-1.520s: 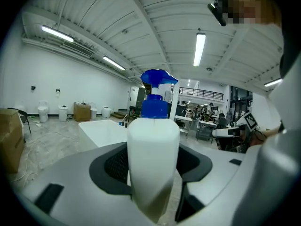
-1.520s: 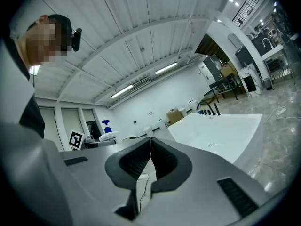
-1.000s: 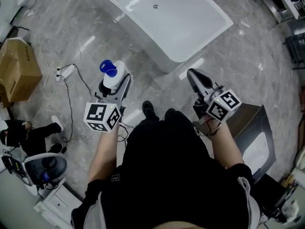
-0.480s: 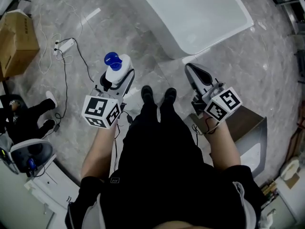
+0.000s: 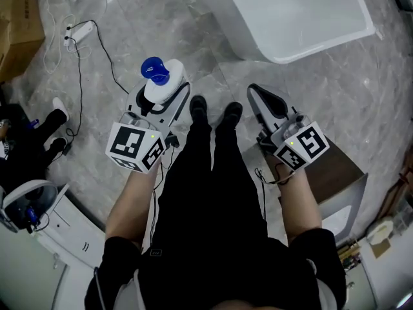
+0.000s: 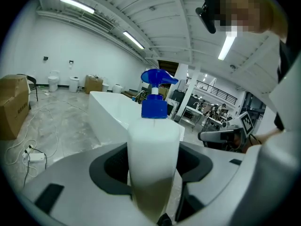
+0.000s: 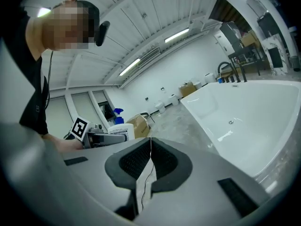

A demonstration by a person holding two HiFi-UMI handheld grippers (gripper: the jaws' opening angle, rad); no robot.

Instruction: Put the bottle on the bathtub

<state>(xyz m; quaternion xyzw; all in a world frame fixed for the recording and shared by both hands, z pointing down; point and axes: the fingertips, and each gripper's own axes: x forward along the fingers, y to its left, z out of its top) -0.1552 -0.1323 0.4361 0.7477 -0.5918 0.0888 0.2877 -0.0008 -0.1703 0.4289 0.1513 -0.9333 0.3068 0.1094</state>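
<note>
A white spray bottle (image 5: pixel 161 86) with a blue trigger top is held upright in my left gripper (image 5: pixel 160 97), whose jaws are shut on its body. In the left gripper view the bottle (image 6: pixel 154 159) fills the space between the jaws, its blue nozzle at the top. The white bathtub (image 5: pixel 303 15) lies ahead at the top right of the head view, and its rim (image 6: pixel 110 108) shows behind the bottle. My right gripper (image 5: pixel 261 102) is shut with nothing in it; in the right gripper view its pads meet, and the tub (image 7: pixel 244 114) lies to the right.
A cardboard box (image 5: pixel 19 34) and a white power strip with cables (image 5: pixel 74 30) lie on the marble floor at the left. A seated person (image 5: pixel 29 144) is at the far left. A grey cabinet (image 5: pixel 339 179) stands at the right. My feet (image 5: pixel 213 115) stand between the grippers.
The tub has slid up and right in the head view, and the floor items have shifted upward. Both grippers keep their places and their hold.
</note>
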